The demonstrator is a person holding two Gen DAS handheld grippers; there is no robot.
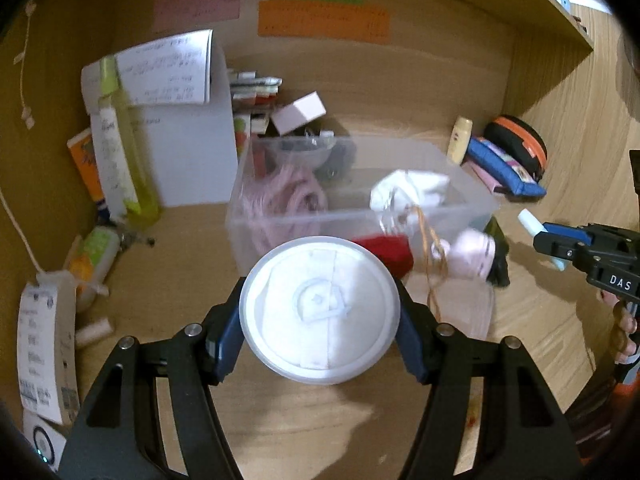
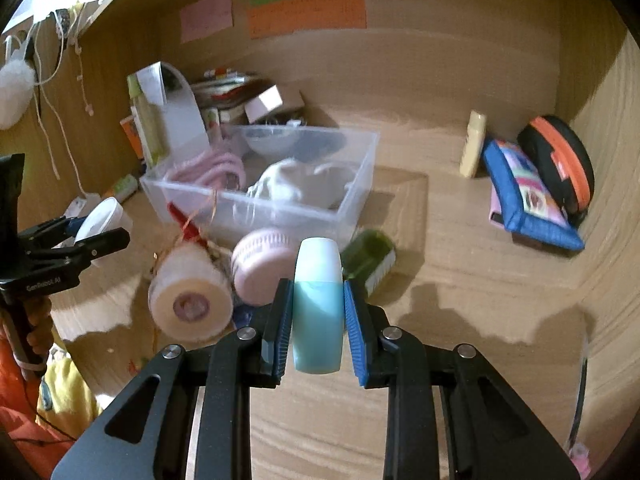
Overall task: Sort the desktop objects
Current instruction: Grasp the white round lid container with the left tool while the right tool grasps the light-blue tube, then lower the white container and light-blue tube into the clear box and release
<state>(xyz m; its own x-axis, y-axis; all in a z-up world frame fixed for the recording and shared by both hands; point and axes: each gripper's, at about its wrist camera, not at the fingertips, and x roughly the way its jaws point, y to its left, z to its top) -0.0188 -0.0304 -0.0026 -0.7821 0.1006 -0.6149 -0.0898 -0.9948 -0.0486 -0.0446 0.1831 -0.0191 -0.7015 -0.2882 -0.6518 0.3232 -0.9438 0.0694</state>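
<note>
My left gripper (image 1: 320, 312) is shut on a round white container (image 1: 320, 312) and holds it above the desk in front of a clear plastic bin (image 1: 472, 200). My right gripper (image 2: 318, 304) is shut on a teal bottle with a white cap (image 2: 318, 312). The bin (image 2: 360, 176) holds pink cord (image 2: 216, 168) and white cloth (image 2: 288, 184). In front of it lie a pink round case (image 2: 264, 264), a white tape roll (image 2: 192, 304) and a green brush (image 2: 368, 256). The left gripper with its container also shows in the right wrist view (image 2: 100, 228).
A blue pouch (image 2: 528, 200), an orange-and-black case (image 2: 560, 160) and a cream bottle (image 2: 474, 144) lie at the right back. Papers, books and a small box (image 1: 300, 112) stand behind the bin. Bottles and receipts (image 1: 44, 352) lie at the left wall.
</note>
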